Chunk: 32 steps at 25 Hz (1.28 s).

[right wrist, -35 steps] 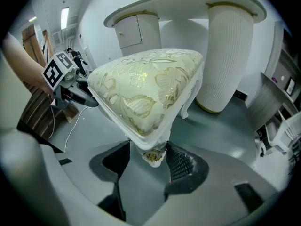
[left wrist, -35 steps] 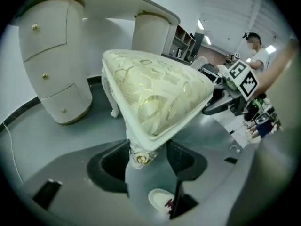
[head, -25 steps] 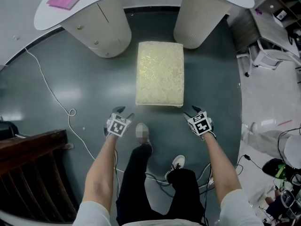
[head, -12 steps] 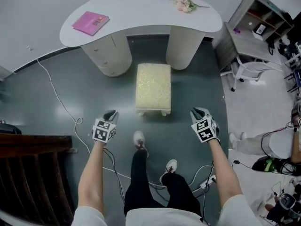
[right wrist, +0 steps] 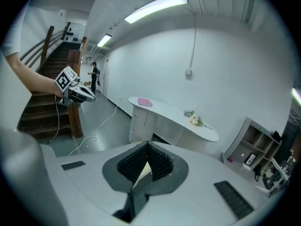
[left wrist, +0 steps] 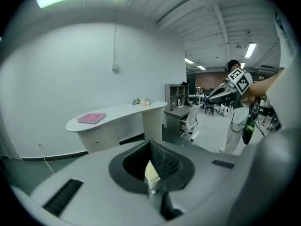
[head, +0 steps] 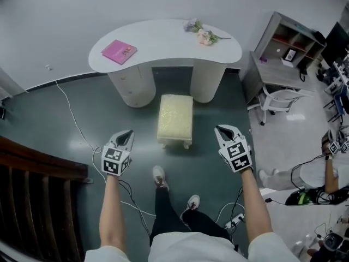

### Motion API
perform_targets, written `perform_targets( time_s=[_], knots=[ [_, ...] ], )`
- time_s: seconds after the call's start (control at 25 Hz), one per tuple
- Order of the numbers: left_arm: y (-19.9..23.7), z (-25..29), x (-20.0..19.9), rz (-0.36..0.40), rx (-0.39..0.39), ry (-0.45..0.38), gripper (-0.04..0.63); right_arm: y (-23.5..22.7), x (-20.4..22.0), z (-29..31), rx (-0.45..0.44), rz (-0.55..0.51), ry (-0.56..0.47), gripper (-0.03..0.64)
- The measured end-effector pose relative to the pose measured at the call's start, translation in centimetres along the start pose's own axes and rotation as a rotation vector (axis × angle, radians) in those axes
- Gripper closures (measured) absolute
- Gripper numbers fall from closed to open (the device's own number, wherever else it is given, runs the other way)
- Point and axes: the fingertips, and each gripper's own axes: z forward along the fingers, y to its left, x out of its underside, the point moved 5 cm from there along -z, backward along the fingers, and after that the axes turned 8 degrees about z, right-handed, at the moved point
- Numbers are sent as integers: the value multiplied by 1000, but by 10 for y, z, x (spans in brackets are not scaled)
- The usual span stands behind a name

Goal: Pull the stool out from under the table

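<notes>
The stool, with a cream cushioned top and short white legs, stands on the dark floor just in front of the white curved table, its far end by the table's two pedestals. My left gripper hangs in the air near and to the left of the stool, shut and empty. On the other side my right gripper is raised too, shut on nothing. Neither touches the stool. In the left gripper view the jaws meet at the tips, with the table beyond. The right gripper's jaws meet too.
A pink book and flowers lie on the table. A white cable trails over the floor at left, by a wooden staircase. A shelf unit and white chair stand at right. My feet are behind the stool.
Both grippers have drawn back from the stool's near corners and risen, and their jaws have gone from open to shut. The view has pulled back, and the stool looks smaller and farther away.
</notes>
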Motion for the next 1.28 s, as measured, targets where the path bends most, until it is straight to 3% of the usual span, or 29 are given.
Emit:
perform_targets(
  time_s=[0.16,0.4,0.6,0.96,1.28],
  knots=[
    [-26,-38,-55,64,-12,-63,577,15,-48,-40,-37,-53,-78,601],
    [-59,-93,-138,195,-40,-167,577,20,-107,-103,-24,-108,-188,601],
    [-76,-137,-175,256,-70,-240,577,36,-134,-145,-21,-145,-248,601],
    [-114,-190,-199,328,-117,-316,577,67,-155,-205,-9,-191,-355,601],
    [-132,-203,-206,344,-105,-347,577,75,-141,-219,18,-227,-334,601]
  ],
)
